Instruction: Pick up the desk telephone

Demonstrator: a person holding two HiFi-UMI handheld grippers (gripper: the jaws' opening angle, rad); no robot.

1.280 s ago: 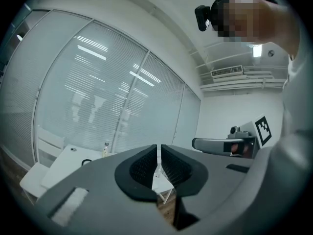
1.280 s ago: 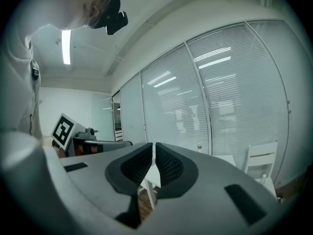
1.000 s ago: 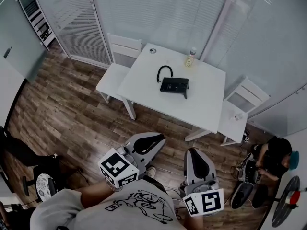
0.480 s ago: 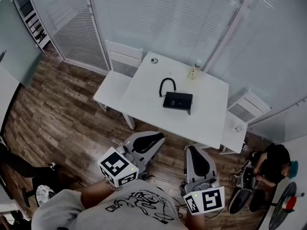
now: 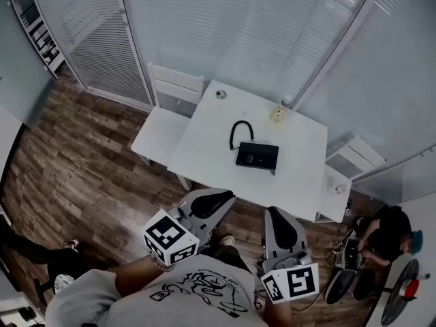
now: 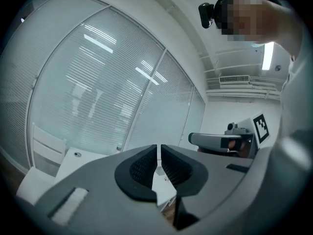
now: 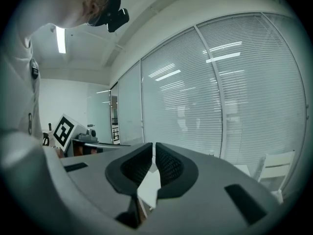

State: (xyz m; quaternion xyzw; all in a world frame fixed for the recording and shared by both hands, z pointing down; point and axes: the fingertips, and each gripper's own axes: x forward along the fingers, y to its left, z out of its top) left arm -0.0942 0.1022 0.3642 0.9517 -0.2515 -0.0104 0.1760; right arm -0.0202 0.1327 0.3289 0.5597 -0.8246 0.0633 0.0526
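The desk telephone (image 5: pixel 257 156) is a flat black set near the middle of the white table (image 5: pixel 204 155), its coiled black cord (image 5: pixel 238 131) looping away to the far left. My left gripper (image 5: pixel 223 197) and right gripper (image 5: pixel 272 214) are held side by side short of the table's near edge, both pointing at it and apart from the phone. In the left gripper view the left gripper (image 6: pixel 159 156) has its jaws together with nothing between them. In the right gripper view the right gripper (image 7: pixel 154 156) is likewise shut and empty.
A white chair (image 5: pixel 163 114) stands at the table's left side and another (image 5: pixel 344 165) at its right. A small bottle (image 5: pixel 278 114) and a round object (image 5: pixel 219 95) sit along the far edge. A person (image 5: pixel 385 234) crouches at lower right. Blinded glass walls stand behind.
The table and phone have come nearer and lower in the head view as I walk toward them. Both grippers stay shut and side by side.
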